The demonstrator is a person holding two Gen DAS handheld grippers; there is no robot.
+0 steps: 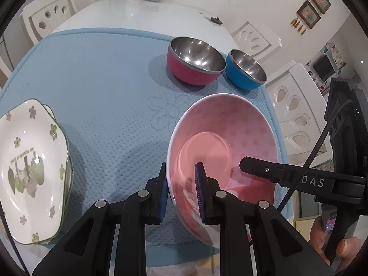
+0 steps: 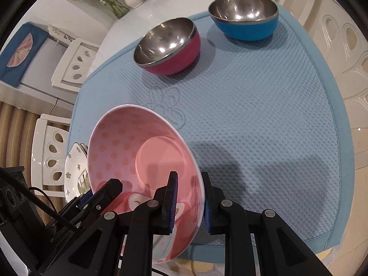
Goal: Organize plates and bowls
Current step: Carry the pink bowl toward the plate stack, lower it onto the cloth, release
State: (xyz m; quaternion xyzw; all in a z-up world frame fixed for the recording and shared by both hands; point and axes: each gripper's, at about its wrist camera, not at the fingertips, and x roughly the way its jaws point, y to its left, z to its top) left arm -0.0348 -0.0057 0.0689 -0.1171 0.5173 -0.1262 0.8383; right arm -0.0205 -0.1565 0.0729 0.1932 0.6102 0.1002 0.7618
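Already, in the left wrist view, the left hand-held gripper (image 1: 181,195) was clamped on the near rim of the pink bowl (image 1: 230,138), which hung tilted over the blue mat (image 1: 103,80); flowered plates (image 1: 30,168) sat stacked at the left, so the plates looked sorted. From the right wrist view, the right hand-held gripper (image 2: 191,204) pinched the same bowl's opposite rim. The red steel bowl (image 2: 168,46) and blue steel bowl (image 2: 246,16) stood apart beyond, not yet nested; the bowls probably remained to be gathered.
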